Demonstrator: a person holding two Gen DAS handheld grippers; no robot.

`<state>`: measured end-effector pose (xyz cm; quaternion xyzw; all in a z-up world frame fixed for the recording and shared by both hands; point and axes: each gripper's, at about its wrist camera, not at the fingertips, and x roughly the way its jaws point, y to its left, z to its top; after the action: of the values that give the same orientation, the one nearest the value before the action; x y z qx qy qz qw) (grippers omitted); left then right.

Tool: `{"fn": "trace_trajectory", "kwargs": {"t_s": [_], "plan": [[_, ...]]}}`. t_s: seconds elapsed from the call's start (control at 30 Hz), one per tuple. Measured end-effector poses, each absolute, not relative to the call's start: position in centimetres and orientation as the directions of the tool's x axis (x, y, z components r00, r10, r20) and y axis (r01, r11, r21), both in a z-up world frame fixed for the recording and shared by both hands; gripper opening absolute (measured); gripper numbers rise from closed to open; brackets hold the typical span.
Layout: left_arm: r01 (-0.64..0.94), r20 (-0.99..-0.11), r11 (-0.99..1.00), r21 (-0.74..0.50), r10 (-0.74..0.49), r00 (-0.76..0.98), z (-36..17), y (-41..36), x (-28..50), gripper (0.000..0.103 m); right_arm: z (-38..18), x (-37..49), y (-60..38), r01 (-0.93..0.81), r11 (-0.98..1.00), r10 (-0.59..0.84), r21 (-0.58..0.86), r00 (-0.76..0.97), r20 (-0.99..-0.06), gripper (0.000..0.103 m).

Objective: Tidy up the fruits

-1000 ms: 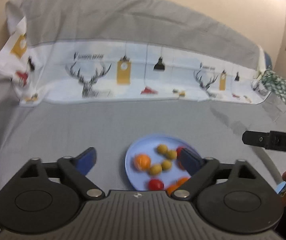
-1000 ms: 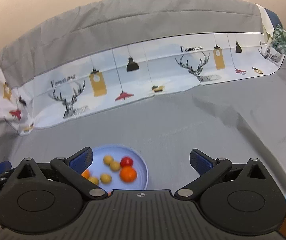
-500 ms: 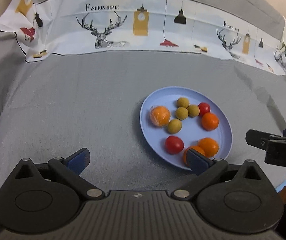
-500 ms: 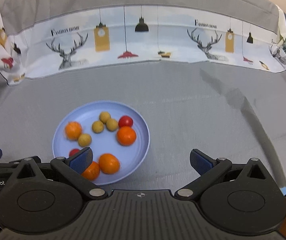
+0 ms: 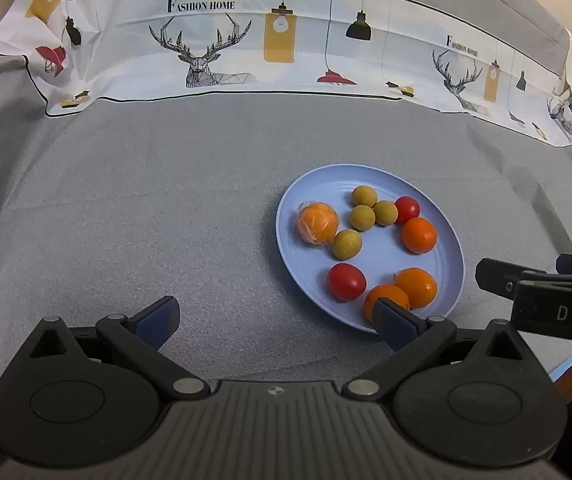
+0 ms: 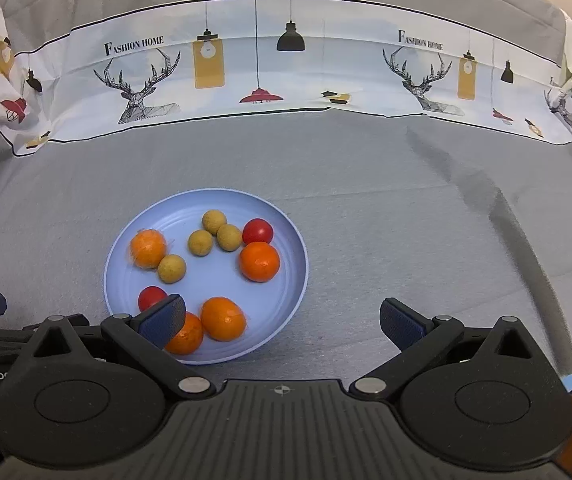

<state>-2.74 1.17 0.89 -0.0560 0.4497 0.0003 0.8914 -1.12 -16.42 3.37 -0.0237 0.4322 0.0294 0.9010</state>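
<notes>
My left gripper (image 5: 276,318) is wide open and holds nothing. My right gripper (image 6: 282,318) is wide open too, and empty.

The fruit all sits on a blue plate (image 5: 451,240) on the grey cloth (image 5: 146,200). In the left view the plate is right of the middle; in the right view (image 6: 286,236) it is left of the middle.

On the plate I see four oranges. One (image 5: 317,224) is at the left edge and looks wrapped in clear film. One (image 5: 419,235) is on the right side. Two more (image 5: 417,286) lie touching at the near edge — my left gripper's right finger covers part of one.

There are two red tomatoes — one (image 5: 346,281) near the front, one (image 5: 407,209) at the back, just beside the right orange.

Four small yellow-green balls (image 5: 361,217) sit in the middle. Three bunch together, and one (image 5: 347,243) touches the wrapped orange.

A printed cloth (image 6: 266,68) with deer and lamps runs across the top of both views.
</notes>
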Motion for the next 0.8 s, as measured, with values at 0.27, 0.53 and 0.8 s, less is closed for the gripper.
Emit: {"fn": "trace_trajectory", "kwargs": {"t_s": [0.27, 0.53, 0.8], "plan": [[-0.046, -0.806, 0.994, -0.102, -0.055, 0.590, 0.93, 1.10, -2.73, 0.102, 3.35, -1.11, -16.27, -0.077, 0.997, 0.037, -0.015, 0.627, -0.778, 0.102], [-0.049, -0.807, 0.993, -0.108, -0.058, 0.587, 0.94, 1.20, -2.68, 0.102, 3.32, -1.13, -16.24, -0.073, 0.997, 0.035, -0.014, 0.627, -0.778, 0.102], [-0.049, -0.809, 0.993, -0.108, -0.059, 0.585, 0.94, 1.30, -2.62, 0.102, 3.26, -1.08, -16.22, -0.073, 0.997, 0.034, -0.015, 0.627, -0.778, 0.102]]}}
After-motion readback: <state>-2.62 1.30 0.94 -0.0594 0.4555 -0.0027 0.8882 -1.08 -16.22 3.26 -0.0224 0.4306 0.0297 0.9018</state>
